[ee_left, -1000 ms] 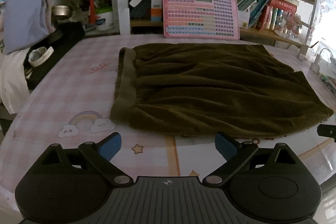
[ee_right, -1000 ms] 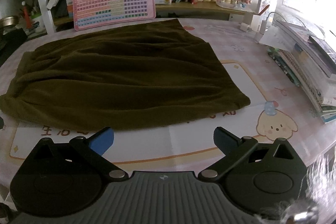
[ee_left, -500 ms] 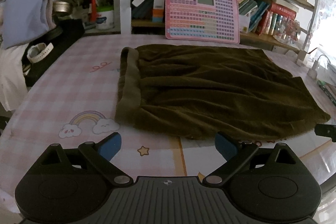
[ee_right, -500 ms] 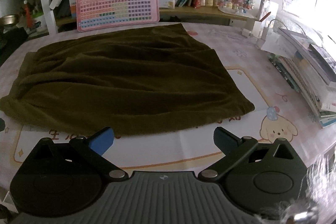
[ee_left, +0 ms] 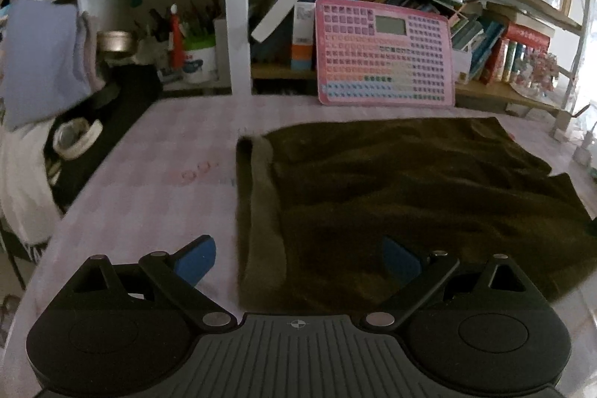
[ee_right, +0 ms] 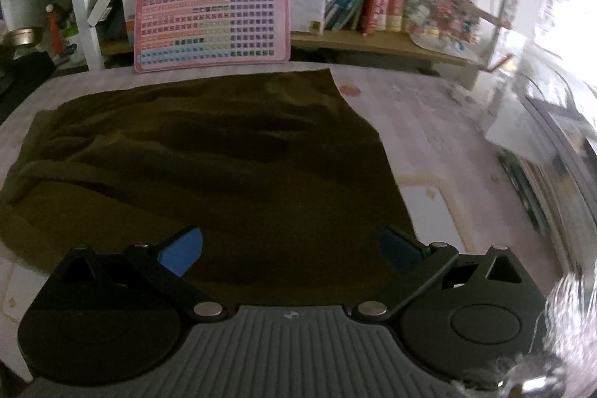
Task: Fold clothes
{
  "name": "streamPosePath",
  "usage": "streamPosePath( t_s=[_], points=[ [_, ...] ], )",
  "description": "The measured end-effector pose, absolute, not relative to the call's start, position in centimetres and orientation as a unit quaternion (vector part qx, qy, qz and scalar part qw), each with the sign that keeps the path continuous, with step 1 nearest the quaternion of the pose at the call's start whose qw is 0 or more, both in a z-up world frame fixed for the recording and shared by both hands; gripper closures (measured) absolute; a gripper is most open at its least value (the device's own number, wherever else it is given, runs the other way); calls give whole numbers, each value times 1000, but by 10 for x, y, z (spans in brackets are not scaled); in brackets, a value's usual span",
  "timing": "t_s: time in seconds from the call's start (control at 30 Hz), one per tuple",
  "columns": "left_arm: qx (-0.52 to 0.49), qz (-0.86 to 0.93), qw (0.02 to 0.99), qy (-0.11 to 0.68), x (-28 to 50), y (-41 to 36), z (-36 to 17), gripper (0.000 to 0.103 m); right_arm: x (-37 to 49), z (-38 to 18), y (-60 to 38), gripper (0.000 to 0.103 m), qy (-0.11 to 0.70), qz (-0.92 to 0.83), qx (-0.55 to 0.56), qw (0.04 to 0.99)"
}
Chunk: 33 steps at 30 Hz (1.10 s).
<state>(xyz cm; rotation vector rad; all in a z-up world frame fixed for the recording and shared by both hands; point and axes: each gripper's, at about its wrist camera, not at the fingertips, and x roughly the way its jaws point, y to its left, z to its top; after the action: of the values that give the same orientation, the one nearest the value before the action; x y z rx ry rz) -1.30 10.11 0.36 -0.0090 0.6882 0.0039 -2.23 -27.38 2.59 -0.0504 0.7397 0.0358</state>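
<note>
Now, both jaws spread over olive skirt [ee_left: 429, 189] near edge, table [ee_left: 156, 181] around

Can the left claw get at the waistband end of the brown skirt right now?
Probably yes. The left claw is open, and the skirt lies flat with its waistband running up between the claw's fingers. Nothing rests on that band or blocks it.

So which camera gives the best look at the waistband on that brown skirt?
The left wrist view. The waistband runs as a lighter strip down the skirt's left edge, seen along its whole length, between the open left claw's fingers. In the right wrist view that end sits at the far left, bunched and dim, with no band distinguishable.
</note>
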Motion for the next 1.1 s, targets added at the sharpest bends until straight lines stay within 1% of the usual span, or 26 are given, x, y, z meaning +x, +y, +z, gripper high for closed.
streamPosePath(
  t_s=[0.17, 0.47, 0.6, 0.73, 0.8, 0.87, 0.9, 1.0, 1.07, 1.1],
  points=[
    [8, -20, 938, 345, 28, 103, 8, 5, 34, 29, -301, 1, 370, 45, -39, 927],
    [45, -52, 926, 371, 117, 110, -1, 5, 171, 32, -342, 1, 388, 144, -73, 908],
    [38, -52, 922, 383, 152, 119, -5, 5, 231, 23, -355, 1, 395, 190, -80, 895],
    [41, -57, 921, 384, 183, 129, -10, 7, 284, 10, -368, 4, 401, 206, -70, 890],
    [45, -58, 921, 383, 195, 132, -13, 8, 307, 3, -374, 9, 404, 206, -65, 889],
    [47, -67, 919, 386, 205, 134, -16, 10, 330, -3, -379, 24, 406, 204, -59, 889],
    [50, -72, 918, 388, 209, 134, -18, 13, 338, -6, -381, 27, 410, 204, -54, 887],
    [56, -87, 913, 394, 217, 135, -21, 19, 358, -16, -381, 46, 422, 212, -50, 880],
    [57, -94, 910, 400, 220, 138, -24, 22, 366, -21, -379, 50, 429, 221, -54, 874],
    [58, -95, 908, 403, 222, 139, -26, 23, 368, -24, -378, 50, 432, 226, -56, 871]
  ],
)
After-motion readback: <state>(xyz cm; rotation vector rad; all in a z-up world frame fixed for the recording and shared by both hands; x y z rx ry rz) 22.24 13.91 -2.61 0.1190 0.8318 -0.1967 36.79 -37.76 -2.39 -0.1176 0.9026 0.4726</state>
